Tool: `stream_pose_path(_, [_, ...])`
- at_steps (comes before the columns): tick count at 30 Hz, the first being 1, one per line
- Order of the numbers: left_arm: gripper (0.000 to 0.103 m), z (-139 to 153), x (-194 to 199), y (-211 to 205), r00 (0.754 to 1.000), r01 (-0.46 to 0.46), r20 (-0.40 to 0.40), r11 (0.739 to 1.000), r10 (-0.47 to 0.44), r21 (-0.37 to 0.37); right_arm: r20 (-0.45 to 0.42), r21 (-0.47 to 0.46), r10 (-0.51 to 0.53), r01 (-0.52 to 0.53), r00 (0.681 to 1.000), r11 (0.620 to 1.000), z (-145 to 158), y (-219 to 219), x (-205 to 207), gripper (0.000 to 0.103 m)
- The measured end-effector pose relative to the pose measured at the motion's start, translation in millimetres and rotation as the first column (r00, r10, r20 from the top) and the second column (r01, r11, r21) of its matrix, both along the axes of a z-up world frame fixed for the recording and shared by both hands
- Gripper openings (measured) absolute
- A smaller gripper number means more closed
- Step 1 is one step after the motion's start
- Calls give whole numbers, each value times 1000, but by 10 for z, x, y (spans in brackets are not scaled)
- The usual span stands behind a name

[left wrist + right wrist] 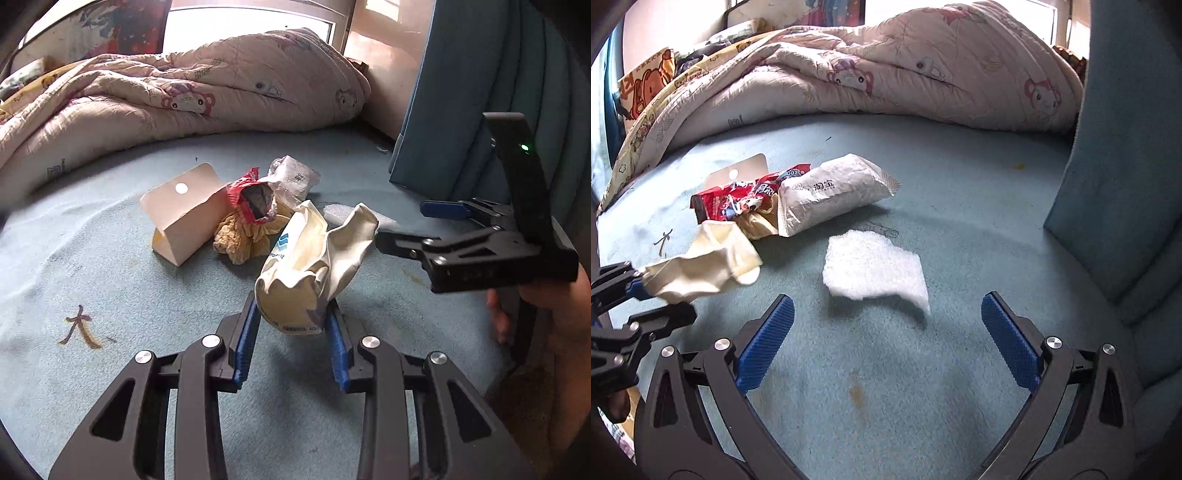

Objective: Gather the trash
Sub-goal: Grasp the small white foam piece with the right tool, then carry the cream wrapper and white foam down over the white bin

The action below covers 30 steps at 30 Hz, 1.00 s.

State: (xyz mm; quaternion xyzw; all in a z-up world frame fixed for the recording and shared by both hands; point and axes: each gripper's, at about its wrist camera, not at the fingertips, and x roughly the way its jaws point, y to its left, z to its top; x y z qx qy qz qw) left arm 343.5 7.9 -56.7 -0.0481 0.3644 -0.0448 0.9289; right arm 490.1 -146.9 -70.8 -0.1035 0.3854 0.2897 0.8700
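Note:
My left gripper (293,306) is shut on a crumpled cream paper cup (310,254), whose base sits pinched between the blue pads just above the teal sheet. In the right wrist view the cup (701,266) hangs from that gripper (635,288) at the left edge. My right gripper (888,299) stands open, with a white foam scrap (875,266) lying on the sheet just ahead of its fingers. Further back lies a heap of a red wrapper (251,199), a folded card (184,214), a yellow crumpled tissue (243,236) and a white pouch (831,192).
A bunched pink quilt (184,92) fills the far side of the bed. A blue padded cushion (1126,184) stands upright along the right side. A person's hand (546,306) holds the right gripper's handle. The teal sheet (886,387) shows a small yellow stain.

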Motion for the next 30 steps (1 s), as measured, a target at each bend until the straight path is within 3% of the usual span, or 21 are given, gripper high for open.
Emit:
stream_pose_path(6, [33,-14,-204,177,1000,-26,-7,1000,26,15,-63,-41,-30,27,998,999,-134,248,338,97])
stream_pose_path(10, [33,-23,-285,263,999,-37,-10,999,37,17,-98,-36,-8,4,995,999,-161,277,353,68])
stream_pose_path(13, [33,-7,-348,295,999,-43,-4,999,43,8,-82,-46,11,-15,997,999,-140,282,207,60])
stream_pose_path(20, [33,69,-600,258,999,-43,14,999,43,0,-19,14,69,-69,997,998,59,172,-373,57])
stream_pose_path(30, [33,75,-1285,232,998,-55,4,998,55,22,65,49,180,-183,981,982,350,-2,-1713,57])
